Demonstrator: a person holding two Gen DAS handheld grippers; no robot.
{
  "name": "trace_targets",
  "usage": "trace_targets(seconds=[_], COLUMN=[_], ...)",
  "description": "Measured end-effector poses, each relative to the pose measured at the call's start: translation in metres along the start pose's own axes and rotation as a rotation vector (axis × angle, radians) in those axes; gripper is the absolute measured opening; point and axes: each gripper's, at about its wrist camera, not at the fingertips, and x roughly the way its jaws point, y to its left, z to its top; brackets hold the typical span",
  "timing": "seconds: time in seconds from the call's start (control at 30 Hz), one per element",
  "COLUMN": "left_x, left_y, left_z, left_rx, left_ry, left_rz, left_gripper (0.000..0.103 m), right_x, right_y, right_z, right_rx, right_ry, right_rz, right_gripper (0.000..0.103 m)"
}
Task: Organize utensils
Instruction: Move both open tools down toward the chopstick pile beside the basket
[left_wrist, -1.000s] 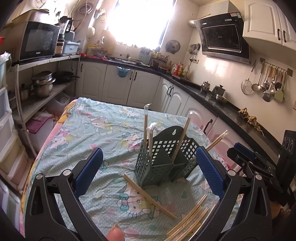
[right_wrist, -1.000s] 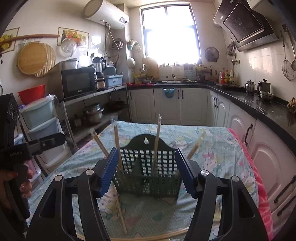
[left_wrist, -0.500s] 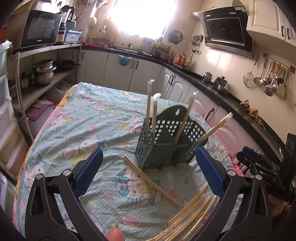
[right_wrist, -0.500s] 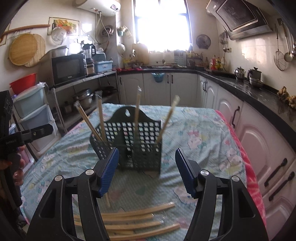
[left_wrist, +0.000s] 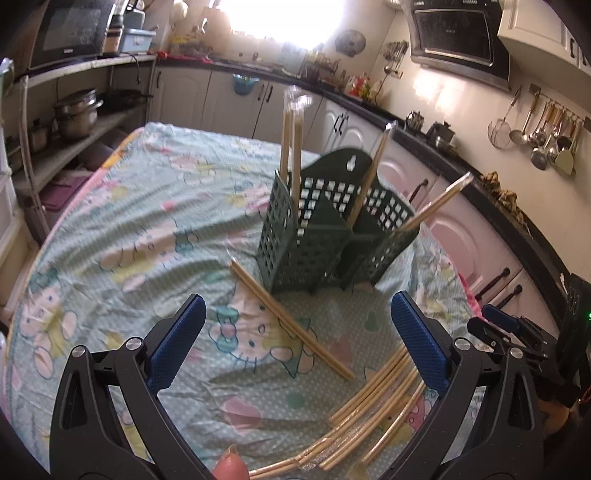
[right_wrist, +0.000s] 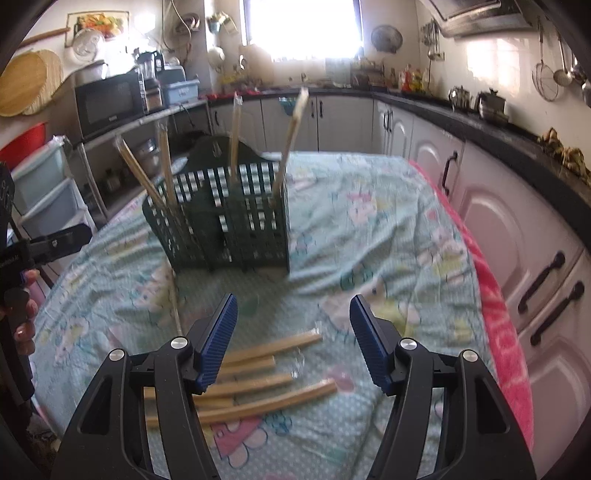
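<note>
Dark green plastic lattice makes up the utensil caddy (left_wrist: 325, 236) standing upright on the table, and wrapped chopsticks (left_wrist: 291, 147) stick up out of its compartments: two close together in the one nearest my left side, one leaning in the middle, one slanting far out toward the cabinets. From my right camera the same caddy (right_wrist: 225, 225) shows four sticks, two tilted out on its left. My left gripper (left_wrist: 297, 341) hangs with its blue pads spread wide and nothing between them; my right gripper (right_wrist: 293, 341) is also parted, about halfway, and empty. Loose chopsticks (right_wrist: 266, 373) lie flat in a rough bundle on the cloth just below my right jaws, with one pair (left_wrist: 288, 317) lying apart, reaching diagonally to the caddy's foot. A pale green cartoon-print tablecloth (left_wrist: 140, 236) covers the table, wrinkled, with a pink edge on the cabinet side. Around it are white kitchen cabinets (right_wrist: 517, 236), a black counter, a microwave (right_wrist: 107, 99) on a shelf, and a bright window.
</note>
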Motion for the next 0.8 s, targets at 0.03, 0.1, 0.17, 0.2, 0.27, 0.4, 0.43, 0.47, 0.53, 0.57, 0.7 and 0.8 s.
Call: trace_targets(seconds=[0.03,0.1,0.17,0.2,0.27,0.4,0.43,0.47,0.53,0.57,0.7,0.8], left_x=[0.004,0.012,0.021,0.025,0.034,0.049,0.053,0.056,0.063,0.066,0.074,0.080], left_y=[0.000,0.000,0.000,0.000,-0.001,-0.004,-0.005,-0.007,-0.011,-0.013,-0.025,-0.031], left_z=[-0.002,-0.006,-0.009,-0.010,-0.013,-0.021,-0.024,-0.027,-0.034,-0.038,-0.049,-0.055], left_rx=[0.000,-0.003,-0.006,-0.009,-0.021,-0.038,-0.045,-0.054,-0.061,-0.063,-0.047,-0.033], left_ry=[0.014,0.039,0.064,0.078,0.115,0.186,0.205,0.226,0.268,0.283,0.331,0.355], left_rz=[0.000,0.004,0.004,0.005,-0.003,-0.033,-0.042,-0.056,-0.089,-0.097,-0.115,-0.116], left_gripper=[0.092,0.092,0.092,0.092,0.092,0.079,0.076,0.073,0.069,0.065,0.058,0.051], right_x=[0.003,0.007,0.010,0.012,0.014,0.019,0.021,0.023,0.026,0.028,0.033,0.038], right_y=[-0.001,-0.002,-0.002,-0.002,-0.003,-0.006,-0.007,-0.009,-0.011,-0.013,-0.020,-0.028], right_z=[-0.004,-0.010,-0.017,-0.019,-0.024,-0.032,-0.034,-0.036,-0.040,-0.041,-0.046,-0.046], right_rx=[0.000,0.000,-0.001,-0.002,-0.002,0.011,0.020,0.030,0.049,0.058,0.111,0.162], right_ry=[0.017,0.040,0.060,0.069,0.087,0.113,0.123,0.135,0.151,0.158,0.184,0.201], right_rz=[0.000,-0.003,-0.007,-0.008,-0.009,-0.023,-0.025,-0.027,-0.031,-0.035,-0.036,-0.027], right_gripper=[0.061,0.061,0.061,0.061,0.060,0.057,0.056,0.055,0.051,0.050,0.045,0.041])
